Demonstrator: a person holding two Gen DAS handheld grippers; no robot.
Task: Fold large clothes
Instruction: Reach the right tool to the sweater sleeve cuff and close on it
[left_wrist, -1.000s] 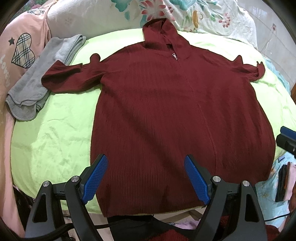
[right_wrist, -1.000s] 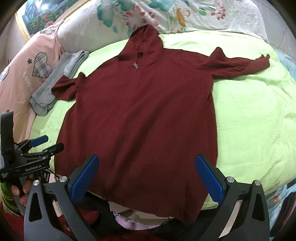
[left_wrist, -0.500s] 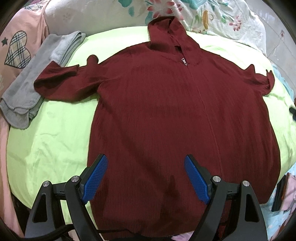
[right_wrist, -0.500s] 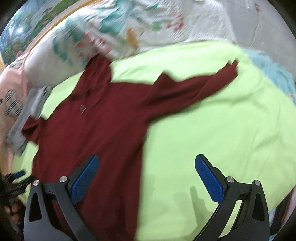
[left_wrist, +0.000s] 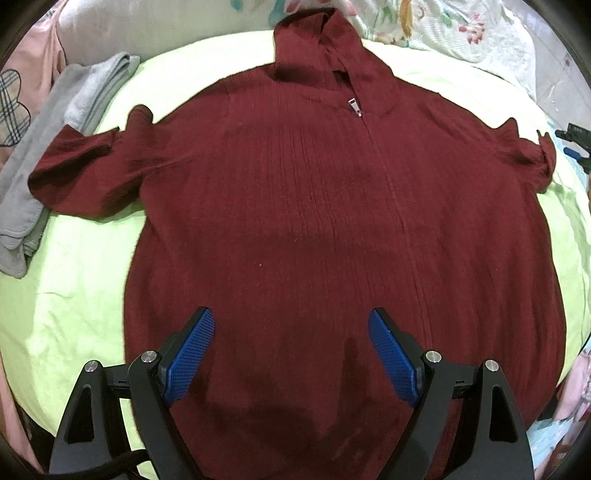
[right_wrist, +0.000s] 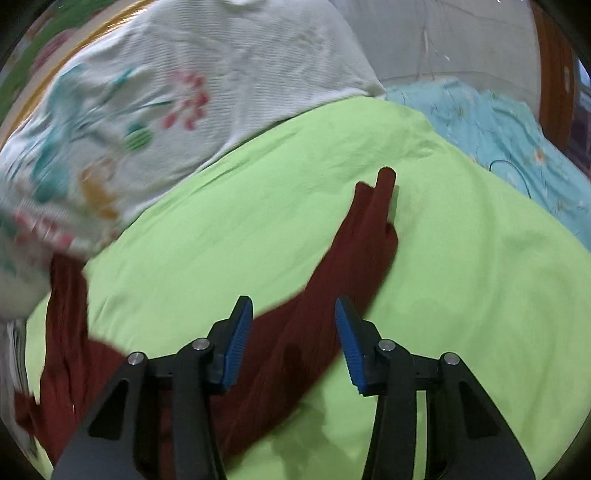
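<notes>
A dark red hooded knit cardigan (left_wrist: 317, 221) with a front zipper lies flat on a lime-green sheet (left_wrist: 74, 288), both sleeves spread out. My left gripper (left_wrist: 291, 350) hovers open above its lower front, nothing between the blue pads. In the right wrist view my right gripper (right_wrist: 293, 339) is over the cardigan's right sleeve (right_wrist: 354, 251), which runs up to its cuff. Its jaws are closing, with the sleeve below the gap and the pads not pressing on it. Part of the right gripper (left_wrist: 576, 142) shows at the left wrist view's right edge.
A folded grey garment (left_wrist: 48, 155) lies left of the cardigan's left sleeve. A floral white quilt (right_wrist: 155, 96) bunches along the far side of the bed. A light blue sheet (right_wrist: 509, 136) lies beyond the green one on the right. A pink garment (left_wrist: 22, 92) is at far left.
My right gripper swung from the hem across to the right sleeve and narrowed its jaws. My left gripper moved forward over the cardigan's body, staying open.
</notes>
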